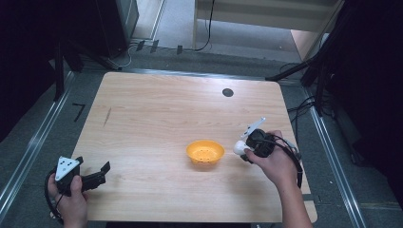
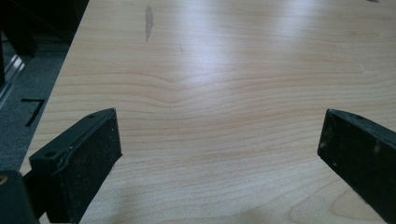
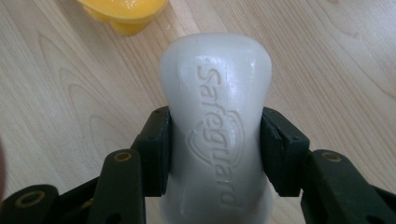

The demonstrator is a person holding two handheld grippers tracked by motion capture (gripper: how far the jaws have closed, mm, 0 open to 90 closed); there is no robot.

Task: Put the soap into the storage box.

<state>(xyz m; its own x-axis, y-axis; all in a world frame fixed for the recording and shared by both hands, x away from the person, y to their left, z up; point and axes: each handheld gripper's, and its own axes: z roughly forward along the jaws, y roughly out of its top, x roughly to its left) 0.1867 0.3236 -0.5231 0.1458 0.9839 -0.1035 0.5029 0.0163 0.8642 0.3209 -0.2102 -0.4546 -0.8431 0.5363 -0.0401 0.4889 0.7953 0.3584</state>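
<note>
Soap is the business here, though at the lower left of the high view the left gripper (image 1: 97, 173) lies low near the table's (image 1: 157, 104) front edge, jaws spread wide on nothing, seemingly parked out of the way. Centre frame sits the yellow bowl (image 1: 205, 152), empty, likely the place meant for the bar. Just right of it, the right gripper (image 1: 243, 148) is clamped on the white soap bar (image 3: 217, 107) across its narrow waist, embossed face up, so it probably won't slip while carried bowlward.
</note>
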